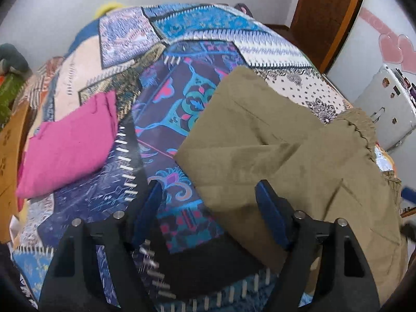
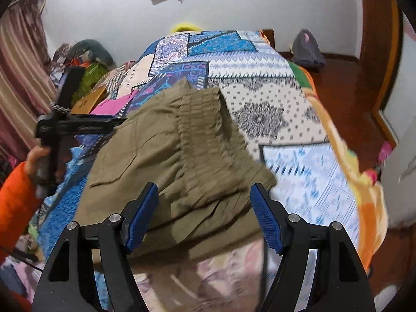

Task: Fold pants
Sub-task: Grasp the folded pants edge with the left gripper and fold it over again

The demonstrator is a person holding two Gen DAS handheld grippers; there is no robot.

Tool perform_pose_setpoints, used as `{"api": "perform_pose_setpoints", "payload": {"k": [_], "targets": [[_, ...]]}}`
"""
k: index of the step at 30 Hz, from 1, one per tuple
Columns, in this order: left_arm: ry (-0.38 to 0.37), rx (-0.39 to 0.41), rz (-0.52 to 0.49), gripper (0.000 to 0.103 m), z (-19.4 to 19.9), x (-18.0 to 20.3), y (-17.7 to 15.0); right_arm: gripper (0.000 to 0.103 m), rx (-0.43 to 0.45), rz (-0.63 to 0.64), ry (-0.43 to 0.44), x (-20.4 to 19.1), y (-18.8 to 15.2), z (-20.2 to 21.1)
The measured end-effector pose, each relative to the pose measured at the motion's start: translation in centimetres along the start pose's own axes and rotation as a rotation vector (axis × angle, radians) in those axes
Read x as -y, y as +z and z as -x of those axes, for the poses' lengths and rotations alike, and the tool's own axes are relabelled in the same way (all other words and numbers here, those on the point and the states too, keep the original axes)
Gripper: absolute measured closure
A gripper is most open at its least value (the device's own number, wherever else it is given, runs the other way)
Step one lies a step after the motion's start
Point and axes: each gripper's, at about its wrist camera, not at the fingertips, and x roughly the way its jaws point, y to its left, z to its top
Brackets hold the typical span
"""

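Observation:
Olive pants (image 1: 273, 156) lie folded on the patchwork bedspread (image 1: 182, 109), with the gathered waistband (image 2: 200, 119) towards the far side in the right wrist view. My left gripper (image 1: 208, 195) hovers open over the pants' left edge. Its right pad (image 1: 270, 213) is above the cloth and its left pad (image 1: 150, 205) above the bedspread, with nothing pinched. My right gripper (image 2: 204, 192) stands open just above the near part of the pants (image 2: 182, 182), the cloth showing between its blue pads. The left gripper (image 2: 121, 124) also shows there at the left, held by a hand (image 2: 39, 156) in an orange sleeve.
A folded pink garment (image 1: 70, 143) lies on the bed left of the pants. A white fridge (image 1: 390, 109) and a wooden door (image 1: 327, 13) stand to the right. A grey backpack (image 2: 308, 49) sits on the wooden floor, with a striped curtain (image 2: 20, 78) and clutter at the left.

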Motion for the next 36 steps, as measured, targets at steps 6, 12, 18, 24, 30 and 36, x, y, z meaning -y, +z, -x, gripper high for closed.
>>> {"api": "perform_pose_setpoints", "payload": {"k": [6, 12, 18, 24, 30, 36], "targets": [[-0.060, -0.030, 0.049, 0.078, -1.4, -1.1, 0.2, 0.033, -0.041, -0.005, -0.011, -0.2, -1.2, -1.6], [-0.010, 0.005, 0.026, 0.095, 0.0, -1.4, -1.3, 0.033, -0.042, 0.054, -0.030, 0.2, -0.5, -2.2], [0.014, 0.029, 0.060, 0.097, 2.5, -2.8, -3.9, 0.033, -0.058, 0.107, -0.017, 1.2, 1.4, -4.4], [0.022, 0.028, 0.128, 0.098, 5.1, -4.4, -7.2, 0.036, -0.087, 0.238, -0.003, 0.3, 4.4, -7.3], [0.040, 0.034, 0.192, 0.099, 6.7, -4.9, -10.4, 0.044, -0.099, 0.350, 0.016, -1.0, 7.5, -10.6], [0.083, 0.035, 0.201, 0.100, 7.4, -4.3, -12.2, 0.045, -0.119, 0.379, 0.031, -1.6, 9.5, -12.9]]}}
